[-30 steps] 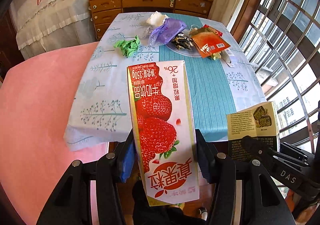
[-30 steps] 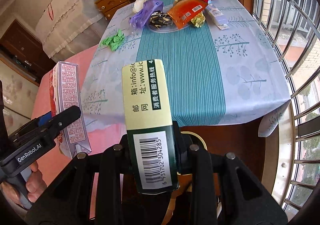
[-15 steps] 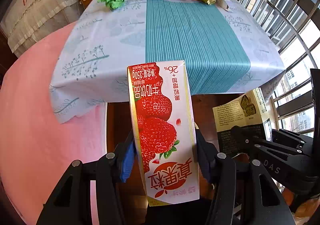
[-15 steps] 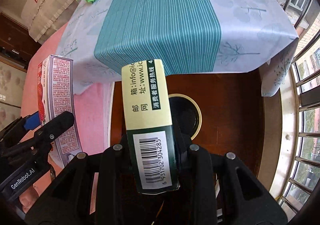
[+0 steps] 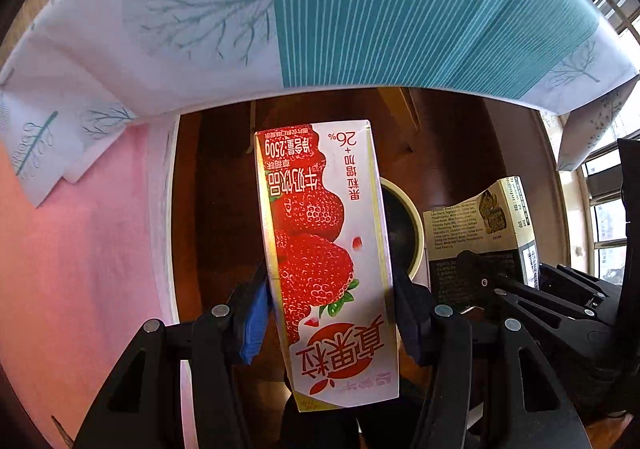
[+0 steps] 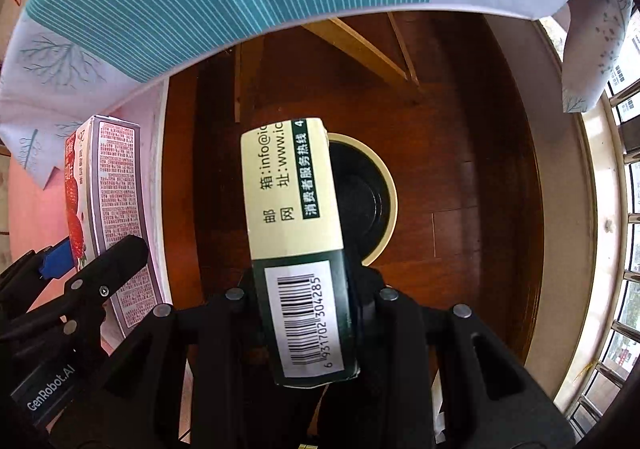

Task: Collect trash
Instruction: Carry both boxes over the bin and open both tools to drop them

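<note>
A dark reddish wooden floor (image 6: pixel 472 153) lay below both cameras, beside a pink sheet (image 5: pixel 72 249). The left tongs (image 5: pixel 328 301) were clenched on a tall red-and-white strawberry milk carton (image 5: pixel 324 249), their blue pads pressing its sides. The right tongs (image 6: pixel 308 301) gripped a narrow cream-and-dark-green cardboard box with a barcode (image 6: pixel 296 233). Both packages hung above a round cream-rimmed black bin (image 6: pixel 372 205) on the floor. Overhead hung the edge of the table's teal-striped, tree-printed white cloth (image 5: pixel 400 9); window bars (image 6: pixel 624 249) stood to the right.
</note>
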The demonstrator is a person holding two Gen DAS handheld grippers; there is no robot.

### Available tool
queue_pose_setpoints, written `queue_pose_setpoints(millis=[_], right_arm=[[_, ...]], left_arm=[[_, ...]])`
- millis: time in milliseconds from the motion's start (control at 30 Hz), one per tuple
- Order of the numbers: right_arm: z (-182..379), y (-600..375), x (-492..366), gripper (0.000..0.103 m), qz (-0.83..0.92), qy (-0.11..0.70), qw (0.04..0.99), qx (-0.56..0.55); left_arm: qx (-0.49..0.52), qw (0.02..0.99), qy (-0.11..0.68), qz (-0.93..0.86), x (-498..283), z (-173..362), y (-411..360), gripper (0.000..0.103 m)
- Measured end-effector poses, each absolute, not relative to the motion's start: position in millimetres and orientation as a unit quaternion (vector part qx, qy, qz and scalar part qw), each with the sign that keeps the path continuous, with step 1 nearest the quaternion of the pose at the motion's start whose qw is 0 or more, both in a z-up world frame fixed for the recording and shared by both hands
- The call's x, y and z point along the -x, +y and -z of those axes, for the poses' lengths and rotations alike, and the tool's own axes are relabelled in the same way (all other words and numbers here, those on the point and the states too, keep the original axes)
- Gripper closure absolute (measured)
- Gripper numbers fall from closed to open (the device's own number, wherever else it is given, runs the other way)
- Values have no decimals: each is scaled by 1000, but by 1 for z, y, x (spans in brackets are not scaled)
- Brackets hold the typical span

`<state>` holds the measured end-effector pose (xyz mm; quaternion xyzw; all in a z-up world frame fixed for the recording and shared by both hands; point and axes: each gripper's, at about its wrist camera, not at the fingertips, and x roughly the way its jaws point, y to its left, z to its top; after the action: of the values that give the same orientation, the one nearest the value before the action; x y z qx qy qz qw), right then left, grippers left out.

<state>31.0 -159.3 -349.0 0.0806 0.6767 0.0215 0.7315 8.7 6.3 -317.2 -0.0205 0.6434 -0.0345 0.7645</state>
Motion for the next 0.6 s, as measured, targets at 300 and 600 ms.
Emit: queue_pose_setpoints(millis=[300, 600], right_arm=[[436, -166, -50, 77, -9, 685, 723, -82], [517, -180, -76, 62, -16, 698, 710, -91]], left_arm=[[32, 761, 647, 28, -37, 414, 4, 48], [24, 740, 670, 47, -59, 495, -5, 40]])
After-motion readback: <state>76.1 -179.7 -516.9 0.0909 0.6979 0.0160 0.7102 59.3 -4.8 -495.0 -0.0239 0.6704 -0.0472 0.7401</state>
